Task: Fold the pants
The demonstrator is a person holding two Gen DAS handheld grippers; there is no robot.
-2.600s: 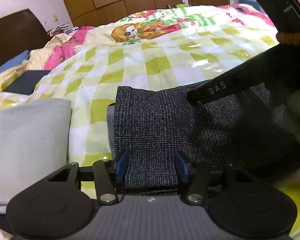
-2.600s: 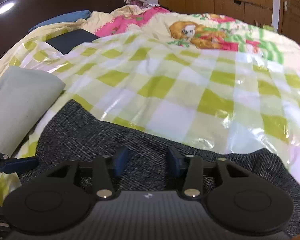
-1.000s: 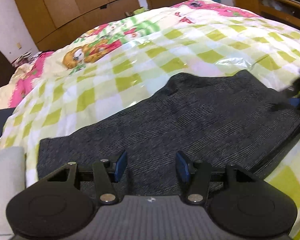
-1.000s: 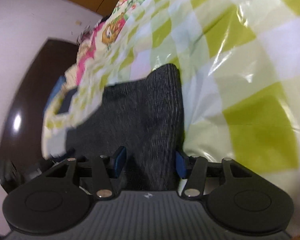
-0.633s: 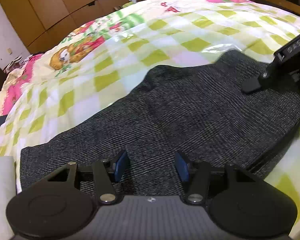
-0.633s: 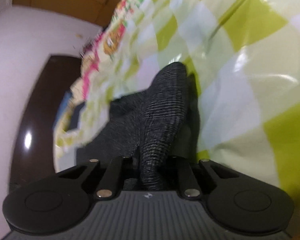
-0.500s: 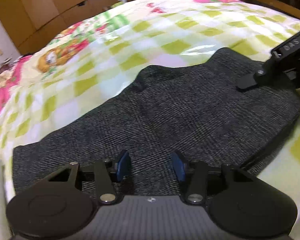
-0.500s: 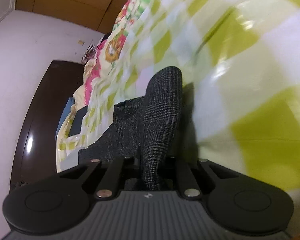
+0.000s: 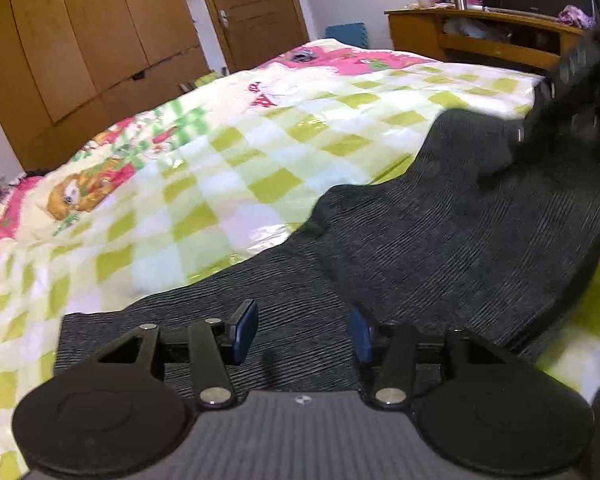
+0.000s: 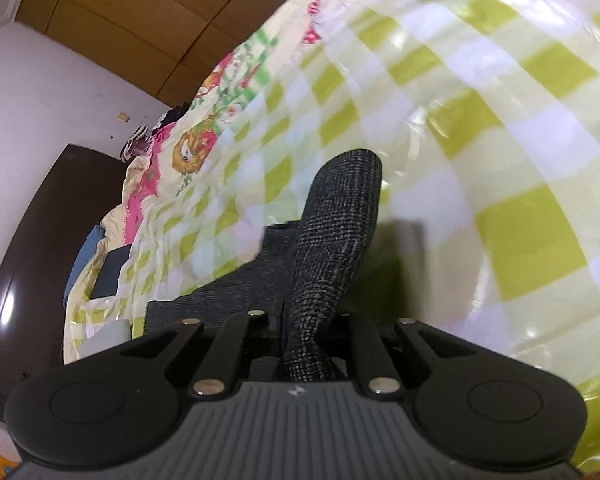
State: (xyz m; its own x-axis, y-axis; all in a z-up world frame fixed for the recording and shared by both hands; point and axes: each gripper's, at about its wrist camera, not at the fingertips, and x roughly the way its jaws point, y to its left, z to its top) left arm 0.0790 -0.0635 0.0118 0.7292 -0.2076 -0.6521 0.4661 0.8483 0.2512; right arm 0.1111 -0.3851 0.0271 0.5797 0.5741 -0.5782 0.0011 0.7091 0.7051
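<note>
Dark grey knit pants (image 9: 440, 240) lie folded lengthwise across the green-checked bed cover (image 9: 220, 184). My left gripper (image 9: 302, 330) is open, its blue pads (image 9: 244, 330) hovering just over the near end of the pants. My right gripper (image 10: 306, 328) is shut on the far end of the pants (image 10: 336, 232), lifting it off the bed. It also shows, blurred, at the right edge of the left wrist view (image 9: 560, 120), raising that end of the cloth.
The bed cover has a pink cartoon print (image 9: 84, 184) further back. Wooden wardrobes (image 9: 100, 40) and a door (image 9: 252, 12) stand behind. A wooden shelf unit (image 9: 480, 36) is at the far right. A dark headboard (image 10: 32, 248) and a dark flat item (image 10: 110, 272) lie on the left.
My right gripper closed on the pants' end and has lifted it higher off the bed. My left gripper stayed open over the near end.
</note>
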